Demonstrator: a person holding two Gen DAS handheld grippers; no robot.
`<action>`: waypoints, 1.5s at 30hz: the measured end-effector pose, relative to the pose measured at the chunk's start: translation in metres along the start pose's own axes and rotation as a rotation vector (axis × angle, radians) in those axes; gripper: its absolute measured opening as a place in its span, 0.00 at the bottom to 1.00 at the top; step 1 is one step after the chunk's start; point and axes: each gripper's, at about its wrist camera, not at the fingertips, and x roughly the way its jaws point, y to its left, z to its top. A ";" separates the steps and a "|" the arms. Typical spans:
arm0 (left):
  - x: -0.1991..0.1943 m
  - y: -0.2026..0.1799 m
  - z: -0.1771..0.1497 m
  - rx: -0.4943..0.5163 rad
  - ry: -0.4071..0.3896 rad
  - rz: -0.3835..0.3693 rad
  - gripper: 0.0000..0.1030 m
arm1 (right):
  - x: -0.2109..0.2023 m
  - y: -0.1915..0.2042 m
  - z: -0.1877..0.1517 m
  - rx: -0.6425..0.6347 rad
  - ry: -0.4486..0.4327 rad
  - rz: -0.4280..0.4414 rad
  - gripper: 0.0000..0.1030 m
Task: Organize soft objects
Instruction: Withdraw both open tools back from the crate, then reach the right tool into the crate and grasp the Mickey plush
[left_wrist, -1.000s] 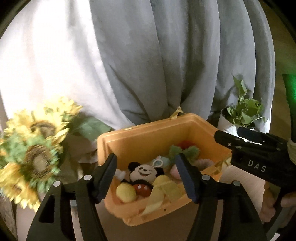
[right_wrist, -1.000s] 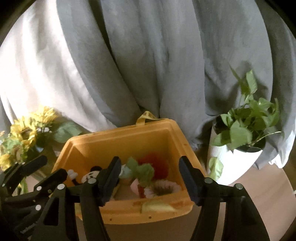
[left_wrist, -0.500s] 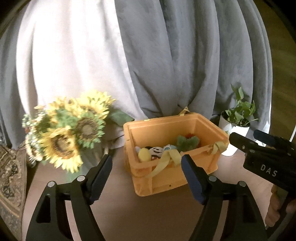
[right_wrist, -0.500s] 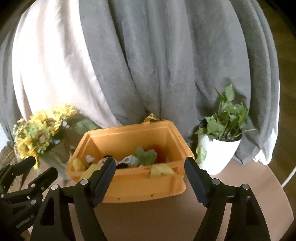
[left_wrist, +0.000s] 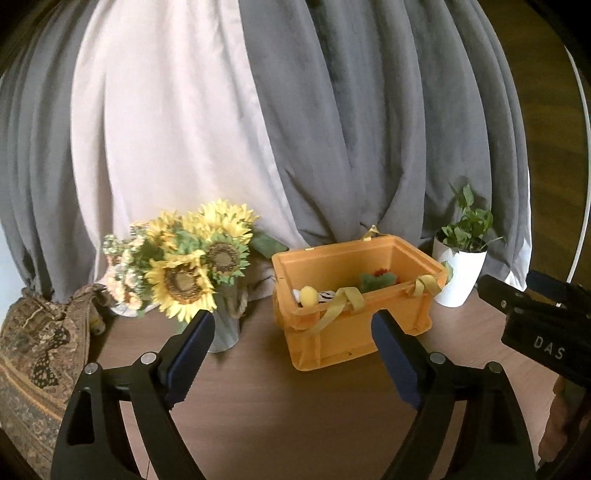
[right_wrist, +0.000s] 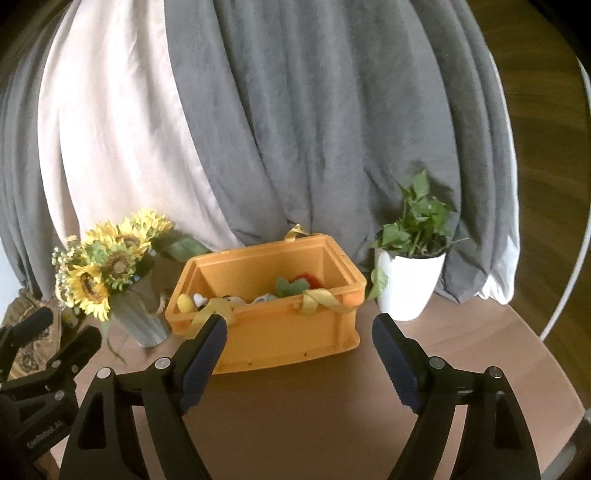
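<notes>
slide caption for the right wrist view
Open right gripper facing an orange crate of soft toys, between sunflowers and a potted plant.

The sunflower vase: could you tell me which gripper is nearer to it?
Left. The left gripper hovers open just right of the sunflower vase; the right gripper, also open, faces the orange crate further right.

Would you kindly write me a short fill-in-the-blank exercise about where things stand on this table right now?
1. The soft toys lie inside the ____ crate.
2. The sunflowers stand to the ____ of that crate in the right wrist view.
3. The leafy plant grows in a ____ pot.
4. The left gripper and the right gripper both hold ____.

Missing words: orange; left; white; nothing
</notes>
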 end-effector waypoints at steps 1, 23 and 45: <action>-0.006 0.000 -0.001 -0.004 -0.004 0.005 0.85 | -0.005 0.000 -0.001 0.000 -0.004 0.001 0.80; -0.041 -0.006 0.002 -0.025 -0.060 0.077 0.91 | -0.038 -0.011 -0.001 -0.020 -0.053 0.040 0.80; 0.016 0.003 0.009 -0.114 0.019 0.202 0.91 | 0.036 0.016 0.030 -0.143 -0.005 0.213 0.79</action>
